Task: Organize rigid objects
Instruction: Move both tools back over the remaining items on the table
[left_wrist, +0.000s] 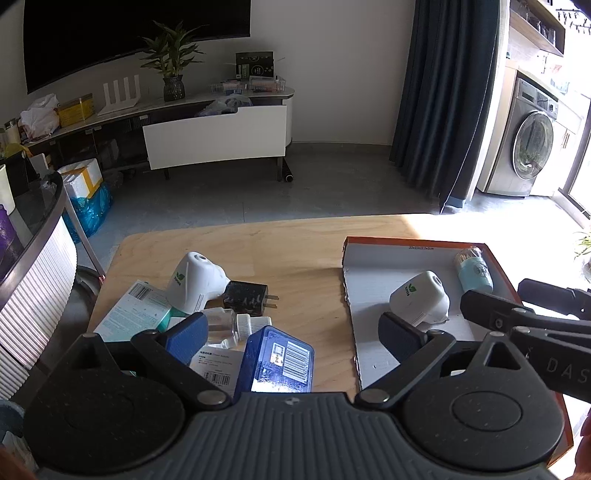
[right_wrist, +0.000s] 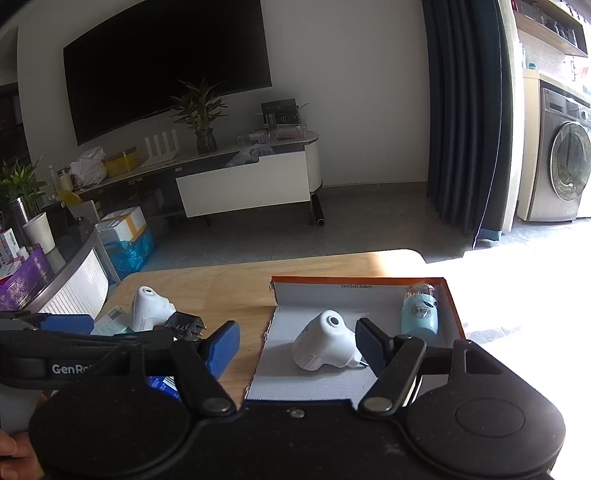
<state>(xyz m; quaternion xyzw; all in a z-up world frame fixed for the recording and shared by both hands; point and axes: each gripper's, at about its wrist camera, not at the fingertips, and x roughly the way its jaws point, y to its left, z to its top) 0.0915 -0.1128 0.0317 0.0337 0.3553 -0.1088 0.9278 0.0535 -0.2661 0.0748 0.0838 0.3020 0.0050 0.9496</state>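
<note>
My left gripper (left_wrist: 291, 338) is open over a pile on the wooden table (left_wrist: 303, 258). The pile holds a blue box (left_wrist: 280, 363), a small clear bottle with a white cap (left_wrist: 231, 325), a black charger (left_wrist: 245, 295), a white plug-in device (left_wrist: 195, 284) and a teal-and-white carton (left_wrist: 133, 310). My right gripper (right_wrist: 297, 347) is open above the near edge of an orange-rimmed box lid (right_wrist: 452, 306). A second white plug-in device (right_wrist: 325, 345) lies in the lid between its fingers, untouched by the left pad. A light blue jar (right_wrist: 419, 314) lies at the lid's far right.
The table's far edge (right_wrist: 332, 258) drops to a grey floor. A glass-topped side table (left_wrist: 40, 206) with clutter stands at the left. A TV cabinet (left_wrist: 218, 140), a dark curtain (left_wrist: 443, 92) and a washing machine (left_wrist: 528, 147) are well beyond.
</note>
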